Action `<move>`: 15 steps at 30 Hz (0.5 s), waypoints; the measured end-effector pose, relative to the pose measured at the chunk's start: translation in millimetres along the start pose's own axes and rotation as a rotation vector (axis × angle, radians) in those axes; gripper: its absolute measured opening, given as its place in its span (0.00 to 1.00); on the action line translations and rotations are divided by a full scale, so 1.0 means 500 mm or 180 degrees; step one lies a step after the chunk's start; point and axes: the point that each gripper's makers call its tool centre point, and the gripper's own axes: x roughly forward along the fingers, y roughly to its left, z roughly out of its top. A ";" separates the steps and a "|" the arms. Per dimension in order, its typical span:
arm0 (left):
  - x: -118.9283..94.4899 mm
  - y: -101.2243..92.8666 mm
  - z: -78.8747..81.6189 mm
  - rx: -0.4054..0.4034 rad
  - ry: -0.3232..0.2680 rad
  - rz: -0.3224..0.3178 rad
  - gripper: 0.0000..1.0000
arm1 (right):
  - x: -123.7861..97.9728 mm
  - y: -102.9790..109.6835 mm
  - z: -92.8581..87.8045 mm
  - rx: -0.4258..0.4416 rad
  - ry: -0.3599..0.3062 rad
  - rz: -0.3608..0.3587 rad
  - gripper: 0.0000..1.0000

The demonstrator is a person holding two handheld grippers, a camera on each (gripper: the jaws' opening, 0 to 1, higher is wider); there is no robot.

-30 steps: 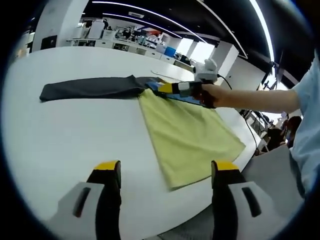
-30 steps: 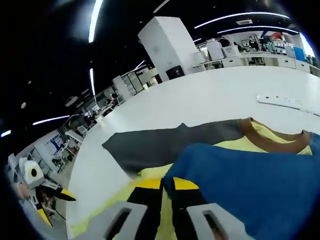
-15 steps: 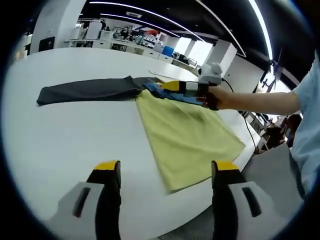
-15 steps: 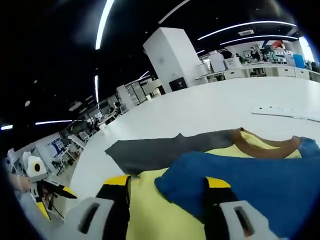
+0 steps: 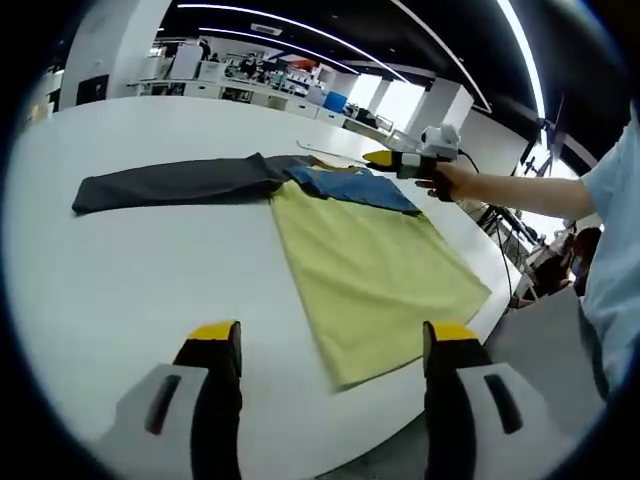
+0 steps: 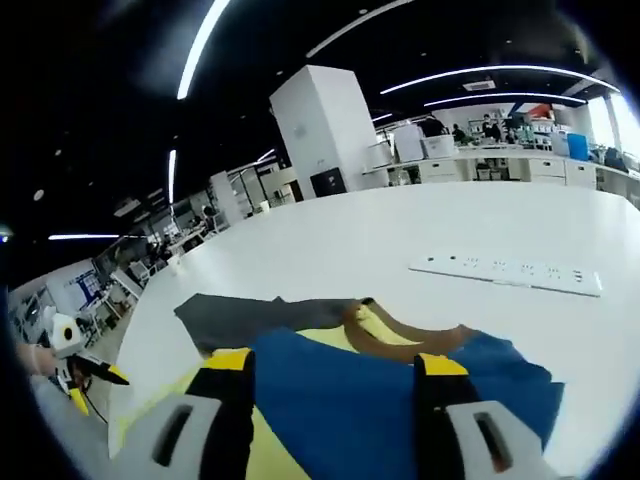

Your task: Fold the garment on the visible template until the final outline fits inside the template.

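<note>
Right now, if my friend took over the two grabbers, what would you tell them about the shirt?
Left gripper: open, holding nothing, over bare white table.
Right gripper: open, holding nothing, above the blue sleeve.
Garment: flat on the table; yellow body, brown collar.
Done: the blue sleeve is folded across the chest.
Left: the dark grey sleeve lies stretched straight out and needs folding in. The bottom half looks unfolded too. I can't make out a template outline.

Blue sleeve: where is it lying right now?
In the left gripper view the blue sleeve lies folded across the top of the yellow garment, right of the dark grey sleeve, just below the right gripper.
</note>
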 end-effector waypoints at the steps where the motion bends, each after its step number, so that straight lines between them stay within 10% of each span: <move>1: 0.000 -0.001 0.000 0.0004 0.0001 -0.0002 0.71 | -0.013 -0.016 -0.001 -0.0011 0.0000 -0.0038 0.63; 15: -0.006 0.005 -0.011 -0.0026 0.0047 0.0034 0.71 | -0.096 -0.128 -0.021 0.0259 0.0016 -0.0378 0.63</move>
